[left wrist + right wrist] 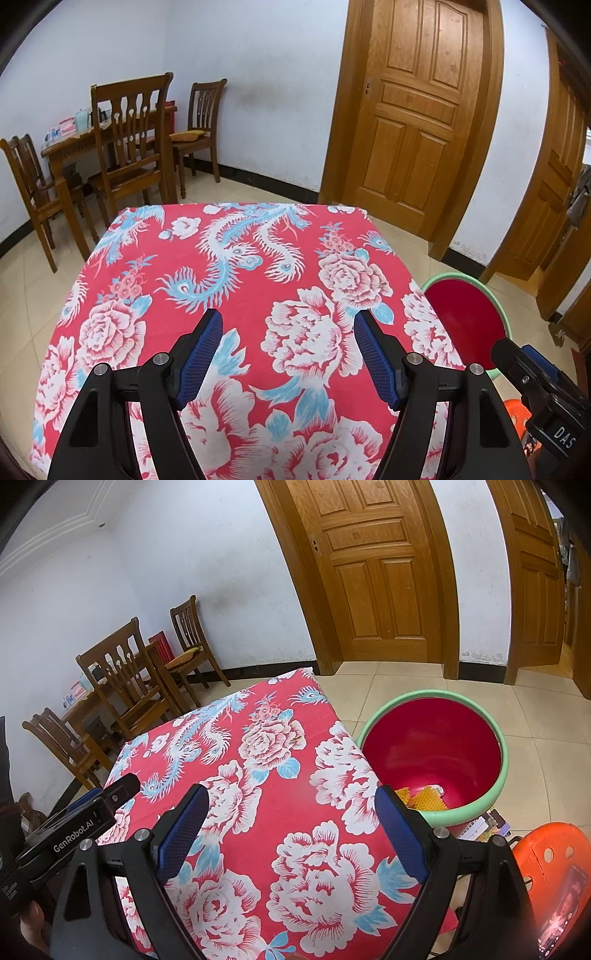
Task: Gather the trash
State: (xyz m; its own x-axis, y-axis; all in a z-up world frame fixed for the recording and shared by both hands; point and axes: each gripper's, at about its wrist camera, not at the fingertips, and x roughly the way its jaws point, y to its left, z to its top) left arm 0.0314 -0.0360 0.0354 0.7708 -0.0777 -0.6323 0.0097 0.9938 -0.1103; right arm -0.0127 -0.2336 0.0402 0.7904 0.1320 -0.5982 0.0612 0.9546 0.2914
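Both tools, left [288, 328] and right [291, 805], hover spread and holding nothing over the floral-clothed surface [258, 775]. Yellow trash [430, 798] lies in the red basin [436, 734] on the floor, just right of the right tool.

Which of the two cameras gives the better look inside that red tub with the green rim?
The right wrist view: the tub shows nearly whole, with orange and yellow scraps at its bottom. The left wrist view catches only part of it, its bottom hidden behind the table.

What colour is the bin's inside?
Red inside the bin, with a green rim; clearest in the right wrist view.
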